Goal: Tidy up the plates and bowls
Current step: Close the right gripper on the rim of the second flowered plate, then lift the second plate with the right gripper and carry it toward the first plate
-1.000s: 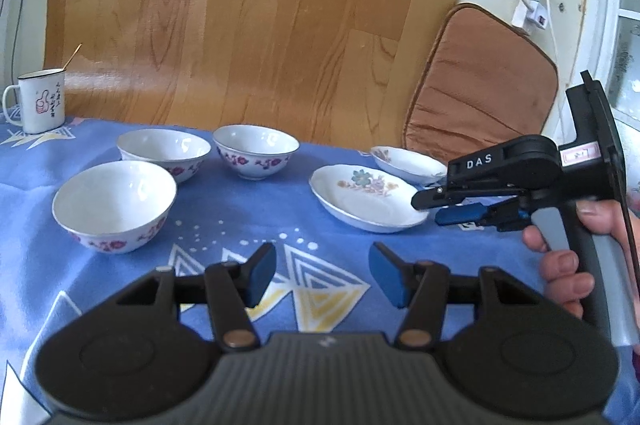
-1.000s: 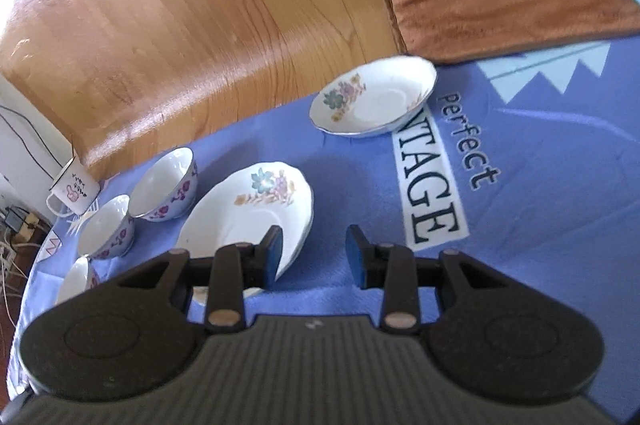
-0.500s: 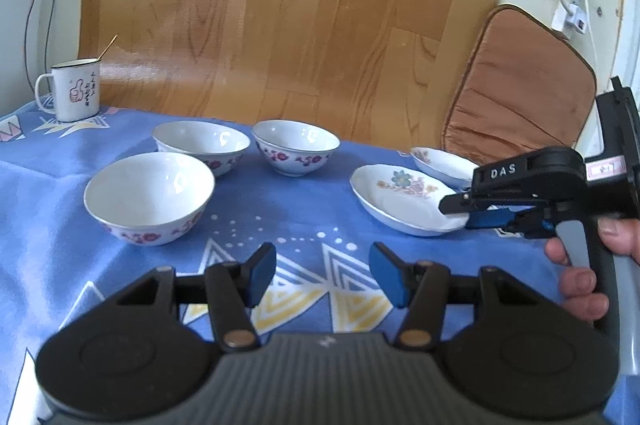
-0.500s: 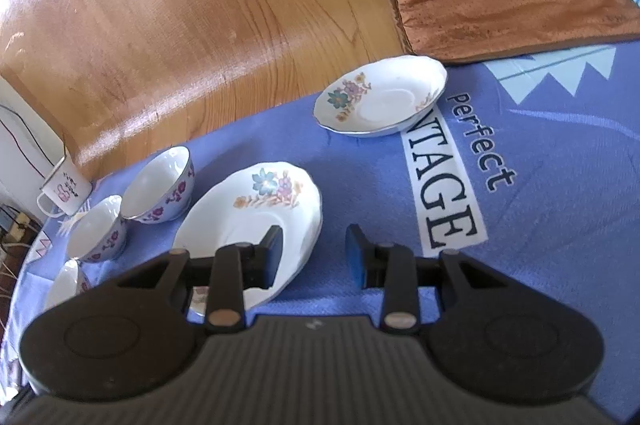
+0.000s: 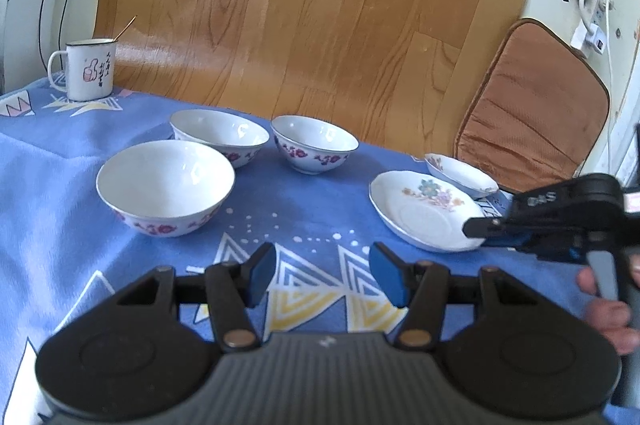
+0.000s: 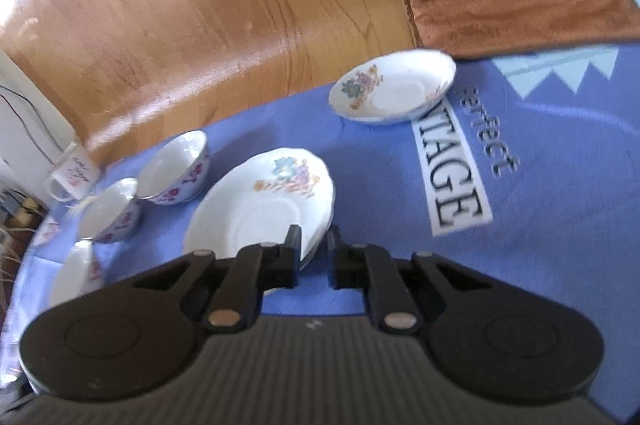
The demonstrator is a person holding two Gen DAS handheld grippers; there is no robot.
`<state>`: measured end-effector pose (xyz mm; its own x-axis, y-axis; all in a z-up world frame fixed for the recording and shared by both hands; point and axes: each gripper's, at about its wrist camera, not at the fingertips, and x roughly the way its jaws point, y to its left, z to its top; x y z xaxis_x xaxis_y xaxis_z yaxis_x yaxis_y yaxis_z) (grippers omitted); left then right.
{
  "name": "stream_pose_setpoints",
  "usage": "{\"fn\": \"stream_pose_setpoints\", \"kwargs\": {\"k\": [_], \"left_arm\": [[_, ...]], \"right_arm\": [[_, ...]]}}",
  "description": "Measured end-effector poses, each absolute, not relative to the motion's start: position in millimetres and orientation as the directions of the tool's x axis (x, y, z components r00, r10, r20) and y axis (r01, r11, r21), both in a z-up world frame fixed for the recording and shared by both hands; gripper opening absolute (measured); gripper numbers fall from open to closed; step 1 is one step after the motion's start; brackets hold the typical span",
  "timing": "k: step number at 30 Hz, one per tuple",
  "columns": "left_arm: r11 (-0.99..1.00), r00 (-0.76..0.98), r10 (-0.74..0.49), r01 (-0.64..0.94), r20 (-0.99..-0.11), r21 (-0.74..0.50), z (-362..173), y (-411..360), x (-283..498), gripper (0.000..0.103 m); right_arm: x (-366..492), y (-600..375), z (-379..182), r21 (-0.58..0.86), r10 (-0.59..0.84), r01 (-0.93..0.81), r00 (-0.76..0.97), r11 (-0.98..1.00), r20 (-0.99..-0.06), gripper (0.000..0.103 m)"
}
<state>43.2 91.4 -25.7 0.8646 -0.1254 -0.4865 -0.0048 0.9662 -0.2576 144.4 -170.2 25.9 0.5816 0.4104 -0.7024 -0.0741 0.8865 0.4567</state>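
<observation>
My left gripper (image 5: 322,275) hovers low over the blue patterned tablecloth (image 5: 52,193), its blue-padded fingers spread wide with nothing between them. To its right, my right gripper (image 6: 313,252) has closed on the near rim of the large floral plate (image 6: 260,213): one finger lies over the plate's inner face and the other under its edge, with only a narrow gap between them. From the left wrist camera, the same right gripper (image 5: 476,231) meets the plate's (image 5: 424,211) right edge, the holding hand (image 5: 608,305) partly visible at the frame's border.

Beyond the left gripper, a wide white bowl (image 5: 166,187) with red flowers sits nearest. Behind it stand two more flowered bowls, one at left (image 5: 220,137) and one at right (image 5: 314,149), close together but apart. A smaller floral plate (image 6: 394,87) rests farther back, just beside the printed lettering on the cloth. At the far left corner stands an enamel mug (image 5: 88,69) holding a thin stick. A brown cushion (image 5: 532,105) leans against the wall behind.
</observation>
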Motion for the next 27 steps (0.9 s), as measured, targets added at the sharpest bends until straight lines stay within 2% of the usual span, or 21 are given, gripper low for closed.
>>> {"fn": "stream_pose_setpoints", "kwargs": {"k": [4, 17, 27], "left_arm": [[0.964, 0.864, -0.134, 0.0, -0.486, -0.264, -25.5, 92.1, 43.1, 0.053], [0.952, 0.848, -0.197, 0.045, -0.493, -0.304, -25.3, 94.5, 43.2, 0.053], [0.957, 0.825, -0.223, 0.083, -0.519, -0.278, -24.7, 84.1, 45.9, 0.053]], "right_arm": [[128.7, -181.9, 33.6, 0.523, 0.473, -0.079, 0.558, 0.848, -0.682, 0.015], [74.4, -197.8, 28.1, 0.605, 0.55, -0.066, 0.503, 0.794, -0.667, 0.015], [59.4, -193.6, 34.1, 0.529, 0.504, -0.129, 0.551, 0.839, -0.665, 0.021]]}}
